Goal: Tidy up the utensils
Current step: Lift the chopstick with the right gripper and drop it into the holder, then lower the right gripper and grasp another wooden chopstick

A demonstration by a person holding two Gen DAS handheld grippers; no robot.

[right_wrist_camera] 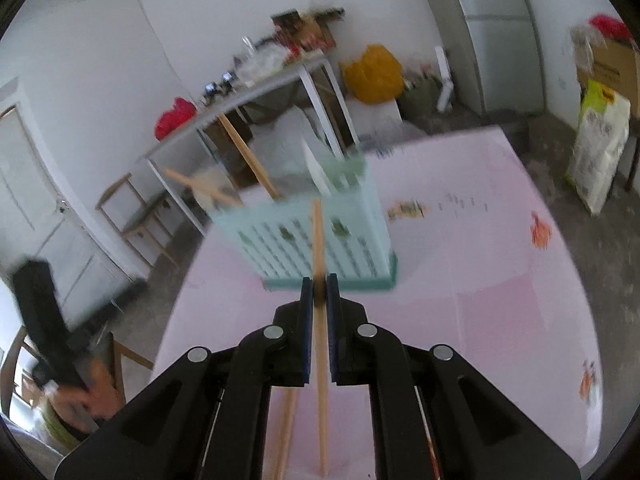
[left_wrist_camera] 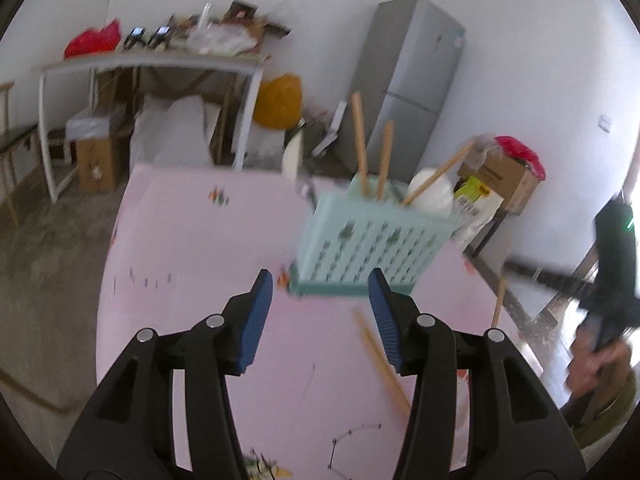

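Wooden chopstick point(right_wrist_camera: 318, 240) was clamped upright between the closed pads of the right gripper point(right_wrist_camera: 319, 280), its upper end standing in front of the mint slotted utensil basket point(right_wrist_camera: 352, 240) at 12 o'clock. Grip sat near the stick's middle, with a long tail running down past the jaws. Risk: a thin round stick held at one narrow point could pivot or slide, so the tip might catch the basket rim or a slot instead of dropping inside.

Left gripper point(left_wrist_camera: 320, 292) was empty, jaws standing apart with nothing between them. A loose chopstick point(left_wrist_camera: 380, 356) lay on the pink tablecloth point(left_wrist_camera: 192, 240) at 4 o'clock of it, partly under its right finger. Another thin stick point(left_wrist_camera: 498, 300) showed near the table's right edge; whether it rested on the cloth could not be told.

Basket already held three upright chopsticks point(left_wrist_camera: 360, 140) and a white ladle-like utensil point(left_wrist_camera: 434, 192). Judgement: the light basket could tip or skid if either gripper bumped it. Both views were motion-blurred, so clearances were uncertain.
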